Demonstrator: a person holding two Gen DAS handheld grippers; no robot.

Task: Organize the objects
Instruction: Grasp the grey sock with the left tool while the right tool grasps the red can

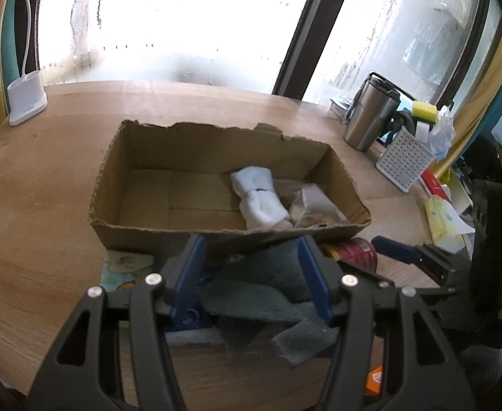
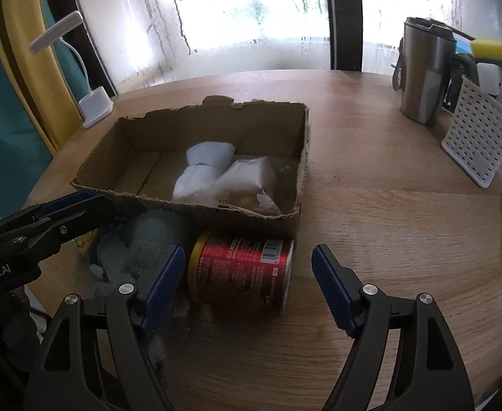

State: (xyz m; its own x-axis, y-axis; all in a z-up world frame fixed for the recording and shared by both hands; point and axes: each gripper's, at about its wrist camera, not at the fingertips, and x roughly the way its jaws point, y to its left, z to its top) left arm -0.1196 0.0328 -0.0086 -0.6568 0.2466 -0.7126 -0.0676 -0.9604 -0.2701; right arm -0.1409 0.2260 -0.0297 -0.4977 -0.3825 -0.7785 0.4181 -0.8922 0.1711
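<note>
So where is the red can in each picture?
Left wrist view: the red can peeks out low and right of centre, just in front of the cardboard box, mostly hidden behind the right pad.
Right wrist view: it lies on its side, low centre, between the open tongs.
Shared landmark: the cardboard box just behind it.

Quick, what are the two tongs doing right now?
Left tongs: closed on the crumpled grey knitted cloth.
Right tongs: open around the red metal can lying on its side, not gripping it.
</note>
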